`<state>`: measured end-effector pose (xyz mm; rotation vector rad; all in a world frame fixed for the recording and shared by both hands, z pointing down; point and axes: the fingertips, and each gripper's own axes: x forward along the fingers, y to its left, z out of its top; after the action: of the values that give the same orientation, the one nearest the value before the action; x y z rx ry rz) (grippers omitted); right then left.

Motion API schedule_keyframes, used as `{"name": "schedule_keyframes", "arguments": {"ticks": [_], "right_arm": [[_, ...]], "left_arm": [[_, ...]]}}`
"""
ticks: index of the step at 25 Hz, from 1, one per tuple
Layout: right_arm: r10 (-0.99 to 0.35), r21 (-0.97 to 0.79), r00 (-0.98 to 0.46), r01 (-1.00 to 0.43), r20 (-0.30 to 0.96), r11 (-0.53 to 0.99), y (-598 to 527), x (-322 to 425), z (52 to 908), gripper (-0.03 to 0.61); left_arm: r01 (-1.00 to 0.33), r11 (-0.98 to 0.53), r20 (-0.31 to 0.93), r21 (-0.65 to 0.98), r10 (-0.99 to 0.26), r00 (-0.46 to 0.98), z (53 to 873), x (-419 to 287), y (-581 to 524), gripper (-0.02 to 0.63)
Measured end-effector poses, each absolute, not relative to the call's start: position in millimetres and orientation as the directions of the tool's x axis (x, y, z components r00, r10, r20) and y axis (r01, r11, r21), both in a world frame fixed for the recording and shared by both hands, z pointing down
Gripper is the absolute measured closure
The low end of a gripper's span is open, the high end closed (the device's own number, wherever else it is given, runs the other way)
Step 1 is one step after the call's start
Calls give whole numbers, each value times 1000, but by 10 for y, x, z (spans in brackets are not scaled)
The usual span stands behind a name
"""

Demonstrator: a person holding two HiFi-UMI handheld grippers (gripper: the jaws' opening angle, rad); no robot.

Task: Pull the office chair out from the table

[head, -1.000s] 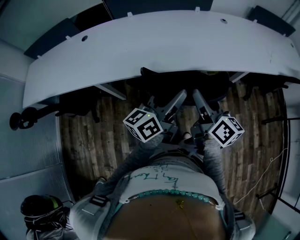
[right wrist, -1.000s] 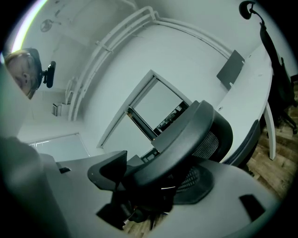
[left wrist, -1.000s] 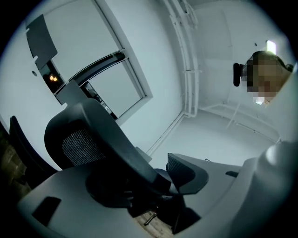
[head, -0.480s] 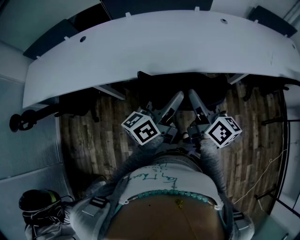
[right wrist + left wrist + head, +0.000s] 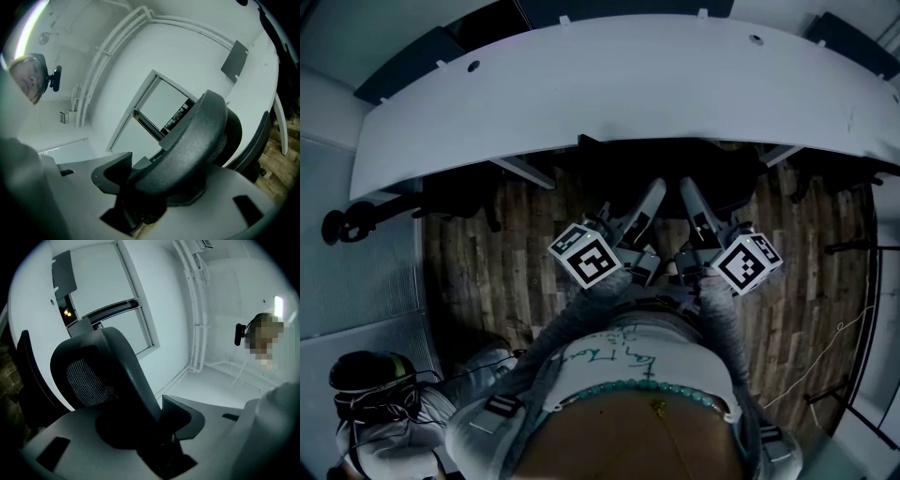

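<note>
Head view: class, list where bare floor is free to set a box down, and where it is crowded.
Free: wood floor between the grey panel and the person; and the boards to the person's right, below the table edge. Crowded: the middle, where the office chair is tucked under the table.

We see the office chair (image 5: pixel 123 366) framed in dark matt plastic with a faintly pebbled skin, and a fine black mesh panel (image 5: pixel 89 383) of woven cloth set into it. The fingers (image 5: pixel 70 441) look like pale, smooth matt plastic. The bench (image 5: pixel 628 84) has a smooth white top with a dull sheen. The floor (image 5: pixel 502 258) shows brown wood planks, grainy and matt.
</note>
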<state>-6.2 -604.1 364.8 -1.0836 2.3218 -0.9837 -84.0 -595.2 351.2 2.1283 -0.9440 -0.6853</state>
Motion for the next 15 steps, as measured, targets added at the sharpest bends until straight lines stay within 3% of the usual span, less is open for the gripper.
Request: {"name": "schedule_keyframes", "arguments": {"ticks": [15], "right_arm": [[-747, -716, -658, -475, -97, 512, -5624, 273, 3555, 362]], "left_arm": [[-440, -489, -190, 753, -802, 566, 3428, -498, -5526, 479]]}}
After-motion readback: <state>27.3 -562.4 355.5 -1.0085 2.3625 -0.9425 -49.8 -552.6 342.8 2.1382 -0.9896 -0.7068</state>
